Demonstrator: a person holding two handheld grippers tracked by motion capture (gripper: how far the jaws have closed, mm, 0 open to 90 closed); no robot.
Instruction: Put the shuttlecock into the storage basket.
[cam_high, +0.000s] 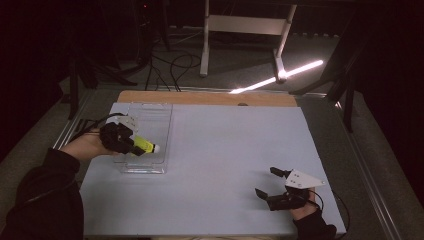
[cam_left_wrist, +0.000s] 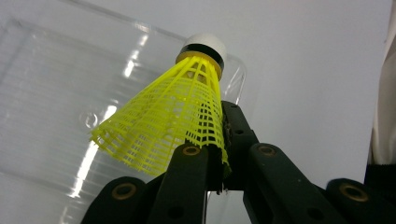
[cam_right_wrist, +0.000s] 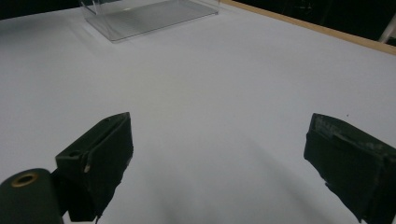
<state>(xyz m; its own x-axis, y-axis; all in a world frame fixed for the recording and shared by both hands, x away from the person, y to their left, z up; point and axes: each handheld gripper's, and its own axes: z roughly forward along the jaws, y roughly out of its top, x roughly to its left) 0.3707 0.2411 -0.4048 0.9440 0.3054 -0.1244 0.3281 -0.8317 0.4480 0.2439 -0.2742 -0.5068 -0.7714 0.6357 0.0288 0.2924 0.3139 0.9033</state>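
Observation:
A yellow plastic shuttlecock (cam_high: 144, 145) with a white cork tip is pinched by its skirt in my left gripper (cam_high: 131, 142), which is shut on it. It hangs over the clear plastic box (cam_high: 159, 120) at the table's left, cork pointing right. In the left gripper view the net skirt (cam_left_wrist: 170, 119) flares above the black jaws, with the cork (cam_left_wrist: 204, 45) over the box's clear wall (cam_left_wrist: 51, 79). My right gripper (cam_high: 267, 182) rests low near the front right of the table, open and holding nothing; its pads (cam_right_wrist: 100, 158) stand wide apart over bare white surface.
The white table top (cam_high: 225, 150) has a wooden strip (cam_high: 210, 97) along its far edge. Behind it stand a white table frame (cam_high: 245, 30), cables on the floor and a bright light streak (cam_high: 280, 76). The clear box (cam_right_wrist: 144, 16) lies far off in the right gripper view.

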